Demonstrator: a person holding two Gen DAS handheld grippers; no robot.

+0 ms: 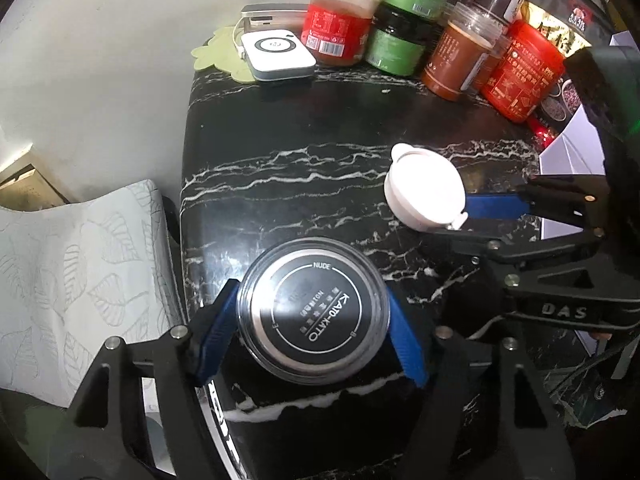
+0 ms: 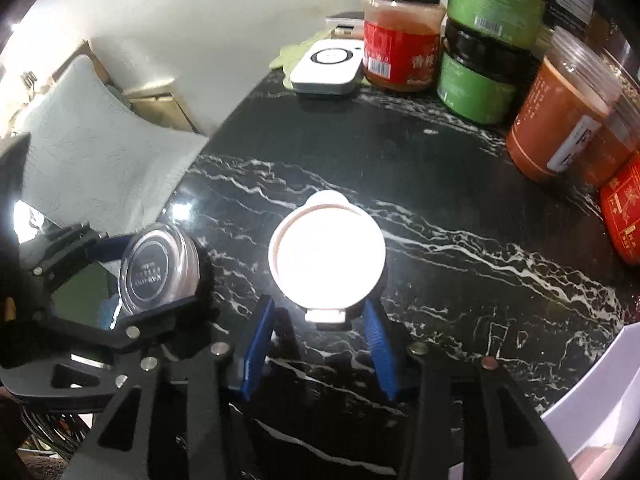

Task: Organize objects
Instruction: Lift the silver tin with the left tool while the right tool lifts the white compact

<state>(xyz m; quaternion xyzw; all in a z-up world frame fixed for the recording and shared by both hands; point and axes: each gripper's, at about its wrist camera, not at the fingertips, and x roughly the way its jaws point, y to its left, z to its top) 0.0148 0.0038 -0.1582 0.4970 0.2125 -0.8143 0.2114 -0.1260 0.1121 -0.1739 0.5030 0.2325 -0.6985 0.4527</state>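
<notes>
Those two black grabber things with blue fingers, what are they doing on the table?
A person is tidying up with them. The left gripper has its blue fingers closed around a round clear-plastic jar with a black KATO-KATO lid. The right gripper has a round white plastic container with a flip cap between its fingers; whether it is squeezing it is hard to tell. Both sit over the black marble table with white veins, in front of the cluster of red, green and orange food jars.
</notes>
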